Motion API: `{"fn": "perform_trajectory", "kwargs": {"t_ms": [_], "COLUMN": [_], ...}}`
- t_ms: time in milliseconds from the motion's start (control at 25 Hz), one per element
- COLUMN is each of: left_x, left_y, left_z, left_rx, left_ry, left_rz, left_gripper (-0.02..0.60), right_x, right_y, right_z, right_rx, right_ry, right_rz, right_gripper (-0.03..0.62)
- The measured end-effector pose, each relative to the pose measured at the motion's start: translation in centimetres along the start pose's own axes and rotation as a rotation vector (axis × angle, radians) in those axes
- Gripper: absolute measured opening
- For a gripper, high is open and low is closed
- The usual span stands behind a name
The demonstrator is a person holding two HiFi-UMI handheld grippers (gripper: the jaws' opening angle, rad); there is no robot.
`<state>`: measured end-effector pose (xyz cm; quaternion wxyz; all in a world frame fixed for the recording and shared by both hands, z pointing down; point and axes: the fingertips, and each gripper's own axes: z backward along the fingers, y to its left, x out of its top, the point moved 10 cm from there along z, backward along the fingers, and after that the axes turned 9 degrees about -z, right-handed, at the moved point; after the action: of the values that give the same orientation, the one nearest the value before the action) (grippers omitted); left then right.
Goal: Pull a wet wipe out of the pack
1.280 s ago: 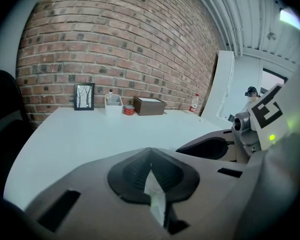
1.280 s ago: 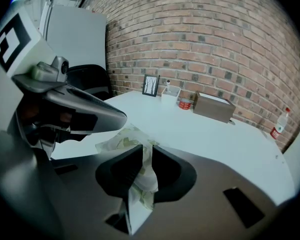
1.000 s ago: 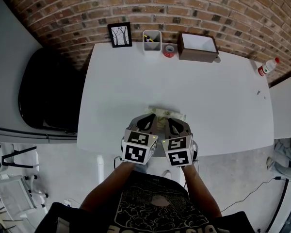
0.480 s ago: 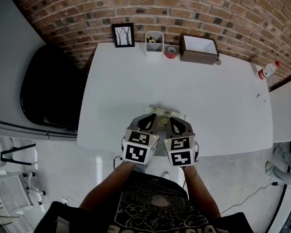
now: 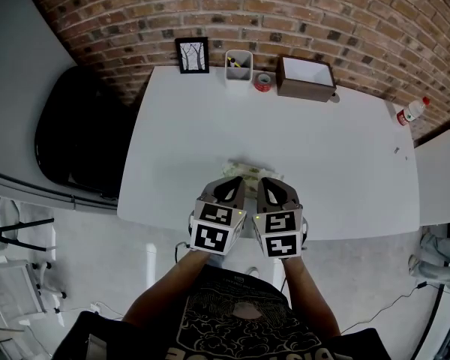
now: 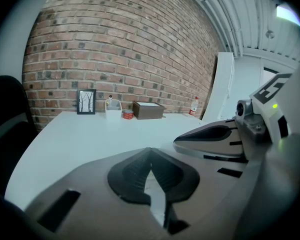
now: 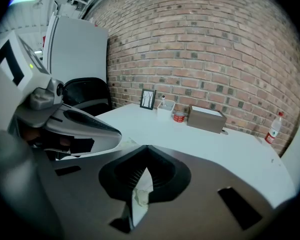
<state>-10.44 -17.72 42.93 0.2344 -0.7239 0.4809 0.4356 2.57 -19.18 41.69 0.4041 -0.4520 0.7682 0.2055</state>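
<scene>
The wet wipe pack (image 5: 253, 172) is a pale patterned packet lying flat near the front edge of the white table (image 5: 210, 133). Both grippers hover side by side just over its near side. My left gripper (image 5: 229, 187) has its jaws closed tip to tip, with nothing seen between them (image 6: 150, 158). My right gripper (image 5: 269, 188) is also shut, and a strip of the pack (image 7: 139, 194) shows through the slot below its tips (image 7: 147, 155). Most of the pack is hidden under the jaws.
Along the brick wall at the table's far edge stand a framed picture (image 5: 192, 55), a white pen cup (image 5: 238, 66), a red tape roll (image 5: 262, 81) and a brown box (image 5: 306, 76). A bottle (image 5: 411, 111) sits far right. A black chair (image 5: 75, 137) stands left.
Both grippers stay shut in the same place over the pack; only the head view has shifted slightly.
</scene>
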Motion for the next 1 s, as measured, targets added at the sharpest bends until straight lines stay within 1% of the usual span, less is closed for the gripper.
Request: {"fn": "perform_trajectory", "kwargs": {"t_ms": [560, 1000], "left_x": [-0.3, -0.8], "left_y": [-2.9, -4.0], "left_z": [2.1, 4.2], "left_rx": [0.045, 0.096], "left_ry": [-0.03, -0.069], "left_rz": [-0.002, 0.012], "left_gripper": [0.012, 0.012], "right_x": [0.1, 0.0], "right_y": [0.2, 1.3], "right_z": [2.8, 4.6], "right_rx": [0.064, 0.094], "right_ry": [-0.063, -0.091], "right_rz": [-0.009, 0.018], "right_gripper": [0.015, 0.015]}}
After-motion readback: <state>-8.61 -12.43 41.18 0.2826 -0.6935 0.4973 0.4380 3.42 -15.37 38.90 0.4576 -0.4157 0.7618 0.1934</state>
